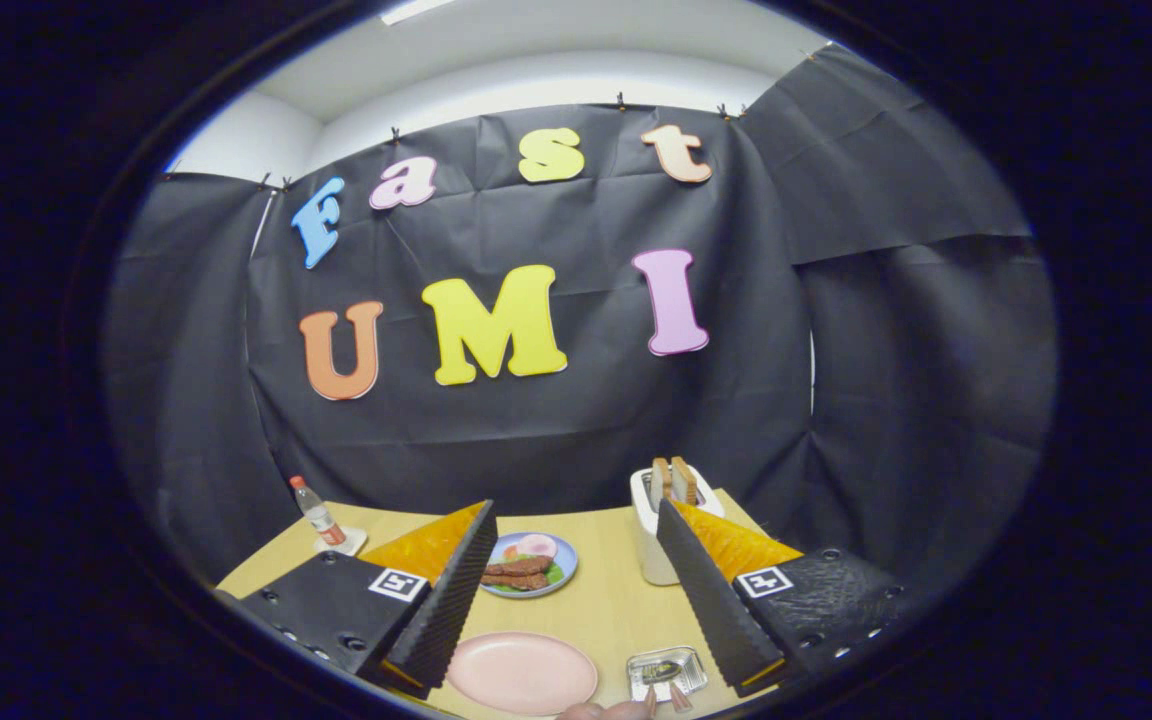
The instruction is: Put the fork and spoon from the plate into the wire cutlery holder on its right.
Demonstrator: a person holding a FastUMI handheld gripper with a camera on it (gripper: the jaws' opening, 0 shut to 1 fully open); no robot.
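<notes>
Nearest: fingertips of a hand (614,710) at the table's near edge, beside a small clear tray (667,673) holding a dark object. Gripper (576,590) spread wide, holding nothing, above the wooden table (606,600). Between the fingers (451,600), an empty pink plate (522,672); fork and spoon not distinguishable, wire cutlery holder not identifiable. Beyond the pink plate, a blue plate (561,560) with meat strips, greens and a pale slice. Behind the right finger, a white toaster (651,545) with two toast slices (671,478) upright in its slots. Far left, a small bottle (316,512) with a red cap on a white coaster (348,543).
</notes>
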